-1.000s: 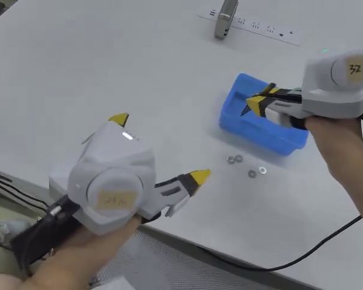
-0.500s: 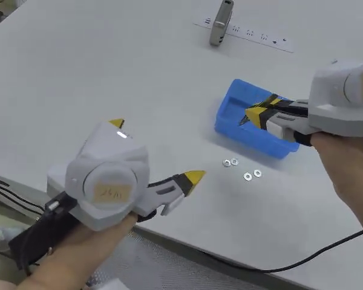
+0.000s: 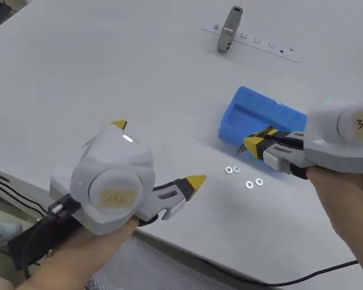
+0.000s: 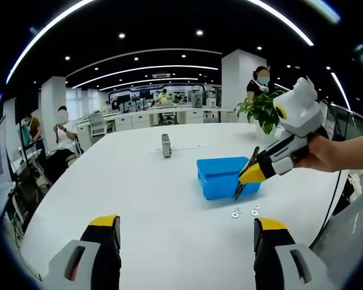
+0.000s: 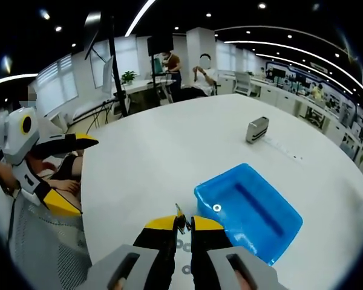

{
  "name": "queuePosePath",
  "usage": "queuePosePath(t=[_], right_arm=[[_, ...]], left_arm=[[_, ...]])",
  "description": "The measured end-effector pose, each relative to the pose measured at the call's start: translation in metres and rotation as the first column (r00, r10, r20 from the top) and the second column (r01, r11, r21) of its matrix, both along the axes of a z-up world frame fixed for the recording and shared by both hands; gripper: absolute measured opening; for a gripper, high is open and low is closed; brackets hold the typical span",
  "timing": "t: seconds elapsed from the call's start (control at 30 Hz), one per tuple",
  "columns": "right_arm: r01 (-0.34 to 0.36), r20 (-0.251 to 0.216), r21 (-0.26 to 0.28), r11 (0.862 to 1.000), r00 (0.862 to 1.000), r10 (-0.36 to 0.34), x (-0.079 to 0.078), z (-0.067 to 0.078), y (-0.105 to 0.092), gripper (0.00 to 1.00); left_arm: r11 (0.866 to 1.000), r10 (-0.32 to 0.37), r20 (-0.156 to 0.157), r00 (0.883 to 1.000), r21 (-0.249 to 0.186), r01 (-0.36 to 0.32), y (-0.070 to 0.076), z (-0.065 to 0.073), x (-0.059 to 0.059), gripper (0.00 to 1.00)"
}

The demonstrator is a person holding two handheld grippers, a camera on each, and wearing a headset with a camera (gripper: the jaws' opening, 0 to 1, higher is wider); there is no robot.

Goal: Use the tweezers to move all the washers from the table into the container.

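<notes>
the right claw point(image 3: 253, 144) is clenched on the tweezers point(image 5: 179, 219). their long axis runs straight out of the claw's nose, tips slanting down at the counter point(image 3: 109, 72). the washers point(image 3: 229, 170) lie on the counter just below those tips and a little toward the left claw point(image 4: 186, 226). they are on the near side of the container point(image 3: 263, 112), close to its wall but not touching it. so the next move looks like a short drop of the tips rather than a reach. in the right gripper view two of them show between the claw's own jaws, right under the tweezers.

the left claw is released, its jaws spread wide with nothing between them. it hangs well apart from the washers, so the right claw is by far the nearer.

counted: four washers on the counter, in two loose pairs. the pair nearer the left claw is almost touching, and the other pair sits a bit closer to the person. one small ring point(image 5: 216, 208) lies on the container's floor near the wall beside the right claw; it looks like a fifth washer, though it is too small to be sure. there is one container, one pair of tweezers and two claws. a power strip point(image 3: 254, 37) lies far beyond the container.
</notes>
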State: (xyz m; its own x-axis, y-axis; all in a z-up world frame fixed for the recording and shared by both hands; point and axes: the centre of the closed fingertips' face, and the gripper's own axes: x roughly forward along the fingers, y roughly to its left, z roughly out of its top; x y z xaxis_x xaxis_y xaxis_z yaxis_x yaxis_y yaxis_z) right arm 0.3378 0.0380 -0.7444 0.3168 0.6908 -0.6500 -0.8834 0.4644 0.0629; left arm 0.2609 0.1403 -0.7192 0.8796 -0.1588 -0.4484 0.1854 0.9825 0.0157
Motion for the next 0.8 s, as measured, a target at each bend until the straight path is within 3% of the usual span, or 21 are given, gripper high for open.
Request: queuePosePath(t=[0.27,0.57,0.8], right_arm=[[-0.001,-0.042,-0.03,1.0,0.999,0.0,-0.009,-0.023,-0.002,0.04],[0.016,-0.072,-0.038,0.999,0.997,-0.019,-0.008,-0.033,-0.001,0.05],[0.019,-0.055,-0.042,0.999,0.998,-0.022,-0.007,-0.031,-0.002,0.04]], left_arm=[[1.0,-0.008,-0.013,1.0,0.003,0.008,-0.002,-0.002,0.0,0.93],[1.0,-0.018,-0.026,1.0,-0.003,0.018,-0.004,-0.005,0.0,0.92],[1.0,-0.017,-0.033,0.999,0.004,0.017,-0.003,-0.006,0.0,0.92]])
